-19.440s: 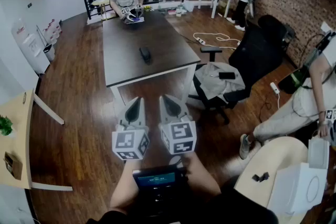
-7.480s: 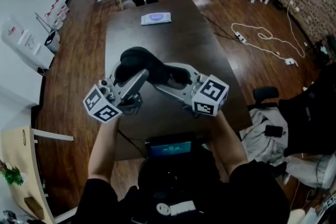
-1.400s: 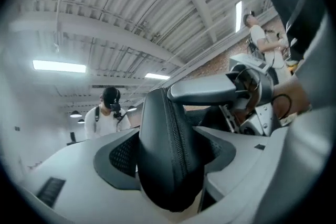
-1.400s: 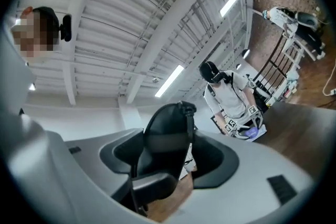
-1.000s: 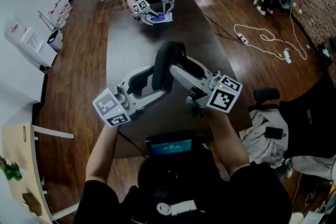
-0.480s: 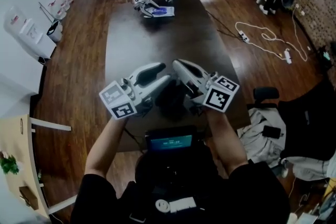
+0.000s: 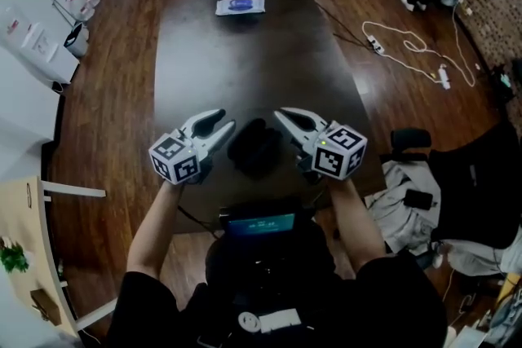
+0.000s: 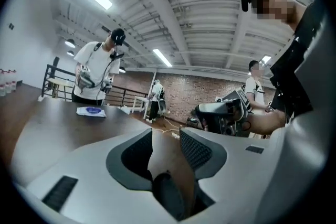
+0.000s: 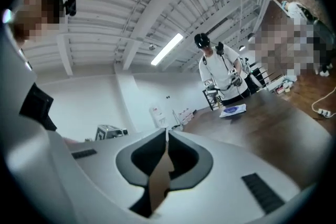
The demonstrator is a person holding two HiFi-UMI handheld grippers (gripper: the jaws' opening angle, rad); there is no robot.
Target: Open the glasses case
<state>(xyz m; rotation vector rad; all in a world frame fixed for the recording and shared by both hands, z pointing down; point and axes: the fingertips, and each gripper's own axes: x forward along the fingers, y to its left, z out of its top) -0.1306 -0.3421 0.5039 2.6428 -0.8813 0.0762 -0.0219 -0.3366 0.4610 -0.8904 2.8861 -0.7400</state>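
Both tools have dropped since a second ago, when the glasses case stood up on end between them. Now the case lies flat on the counter and neither tool has it.

Left tool [image 7: 218,125] is low over the near part of the counter [image 7: 245,61], pointing inward toward the case. In the left gripper view, left tool [image 8: 165,134] has its jaws partly apart and closing, with nothing between them, only counter and room seen through the gap.

Glasses case [image 7: 255,147] sits between the two tools, just right of the left tips and just left and a little nearer the person than the right tips. It looks clear of both. It is dark on a dark counter, so the outline is soft. Its long axis seems to run near-to-far with a slight slant. Can't tell which end is which, or whether the lid is up.

Right tool [image 7: 284,116] also points inward, with its tips beside the case's far right corner. In the right gripper view, right tool [image 9: 167,132] has its jaws nearly together, a thin slit just starting to part, with nothing in it.

White packet [image 7: 240,6] lies at the far end of the counter, well apart from the case.
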